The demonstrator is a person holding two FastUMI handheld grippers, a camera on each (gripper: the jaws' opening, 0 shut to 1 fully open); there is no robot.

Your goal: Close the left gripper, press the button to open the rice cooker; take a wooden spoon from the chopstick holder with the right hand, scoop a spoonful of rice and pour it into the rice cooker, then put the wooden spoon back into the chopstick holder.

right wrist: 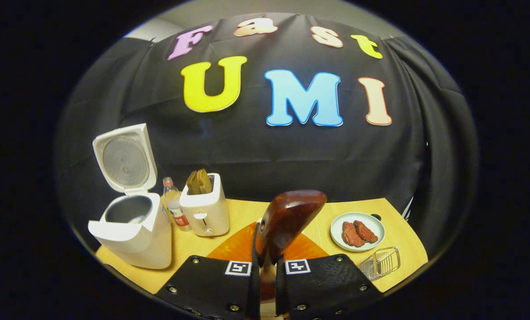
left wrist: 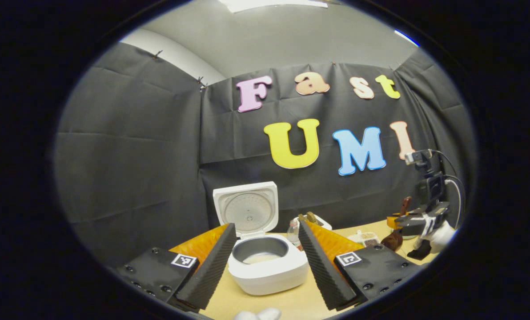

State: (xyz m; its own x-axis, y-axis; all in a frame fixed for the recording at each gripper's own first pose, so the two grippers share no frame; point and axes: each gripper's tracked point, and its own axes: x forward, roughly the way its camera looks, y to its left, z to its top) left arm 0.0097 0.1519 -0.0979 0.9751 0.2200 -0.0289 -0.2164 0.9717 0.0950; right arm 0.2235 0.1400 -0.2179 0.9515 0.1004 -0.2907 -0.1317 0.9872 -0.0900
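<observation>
The white rice cooker [left wrist: 268, 271] stands open on the wooden table, lid upright, with a thin pale layer in its grey inner pot. My left gripper [left wrist: 266, 224] is open, its ribbed fingers spread wide on either side of the cooker and holding nothing. In the right gripper view the cooker [right wrist: 131, 231] sits at the far left. My right gripper [right wrist: 266, 260] is shut on a dark wooden spoon [right wrist: 291, 213], whose bowl points up past the fingertips. In the left gripper view the right gripper [left wrist: 418, 222] works at the far right with the spoon [left wrist: 391, 240].
A white toaster with bread slices [right wrist: 205, 209] and a small water bottle [right wrist: 174, 209] stand just right of the cooker. A plate with two meat pieces [right wrist: 357, 231] and a clear wire rack [right wrist: 380, 262] lie at the right. A small tray [left wrist: 366, 238] sits near the right gripper.
</observation>
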